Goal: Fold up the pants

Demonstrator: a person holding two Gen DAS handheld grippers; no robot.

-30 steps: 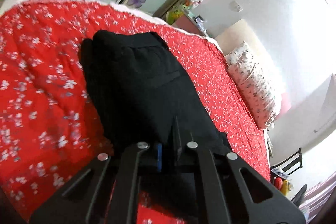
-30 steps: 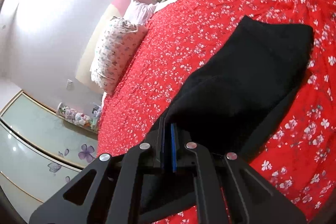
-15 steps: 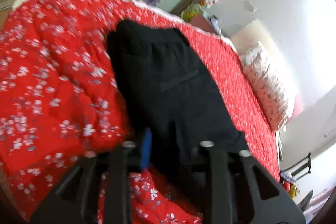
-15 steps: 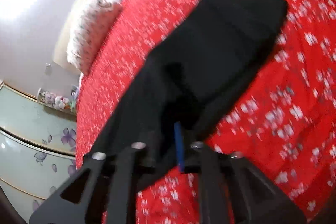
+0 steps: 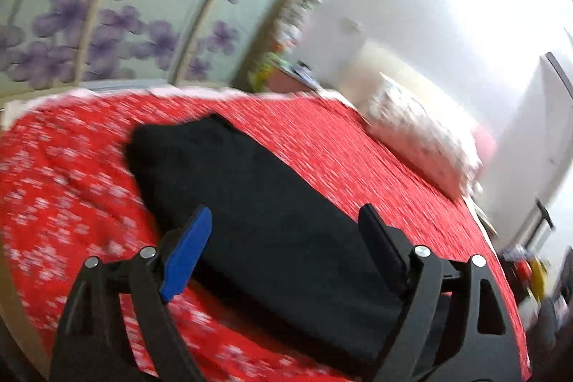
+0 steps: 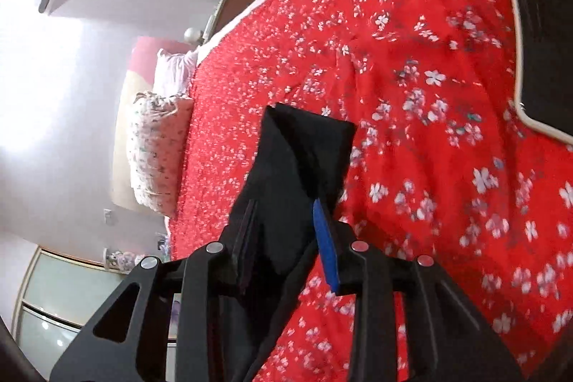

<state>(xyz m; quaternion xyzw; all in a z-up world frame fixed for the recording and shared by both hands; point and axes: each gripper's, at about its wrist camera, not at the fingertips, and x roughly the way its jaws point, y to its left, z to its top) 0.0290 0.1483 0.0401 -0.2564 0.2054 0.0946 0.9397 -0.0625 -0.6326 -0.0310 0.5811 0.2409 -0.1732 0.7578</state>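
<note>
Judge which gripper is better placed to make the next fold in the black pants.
Right, probably. The right gripper has a fold of the black pants between its opening jaws, while the left gripper is opening wide above cloth lying flat.

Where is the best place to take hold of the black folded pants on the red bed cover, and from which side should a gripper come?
Grip the black folded pants at the near short end, probably one corner per gripper, coming low from the near edge of the red flowered bed cover. The fabric lies as a long flat strip running away; the opening left gripper straddles it untouched, and the right gripper, also opening, has cloth between its fingers.
</note>
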